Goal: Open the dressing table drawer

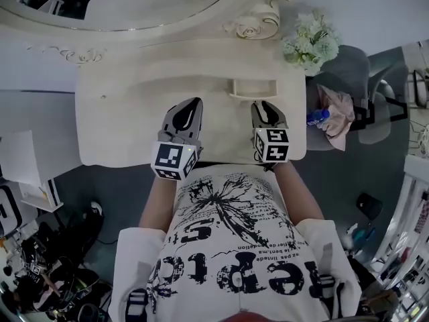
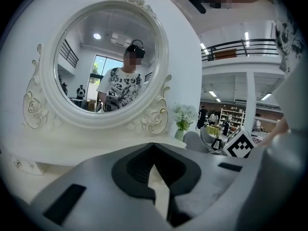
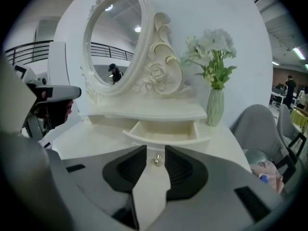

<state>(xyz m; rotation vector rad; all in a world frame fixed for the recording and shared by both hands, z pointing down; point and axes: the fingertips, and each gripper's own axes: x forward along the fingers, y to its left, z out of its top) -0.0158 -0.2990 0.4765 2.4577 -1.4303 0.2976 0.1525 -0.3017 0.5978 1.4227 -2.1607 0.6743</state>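
Where the right gripper [image 3: 155, 149] points, the drawer [image 3: 166, 131] stands pulled out of the low shelf at the back of the table [image 3: 86, 138]. Its small metal knob [image 3: 157, 160] sits between the right jaws, which are spread. The pads look just clear of the knob on both sides, though the gap is too fine to be sure. In the right gripper view the mirror [image 3: 113, 42] rises at 11 o'clock of the drawer, and a vase [image 3: 215, 107] of flowers stands at 2 o'clock, just beside the shelf. In the head view the drawer lies at 12 o'clock from the right gripper. The left gripper [image 2: 153, 144] is over the tabletop at 9 o'clock of the right one, its tips pressed together. A grey chair [image 1: 348, 69] stands at 3 o'clock of the table.
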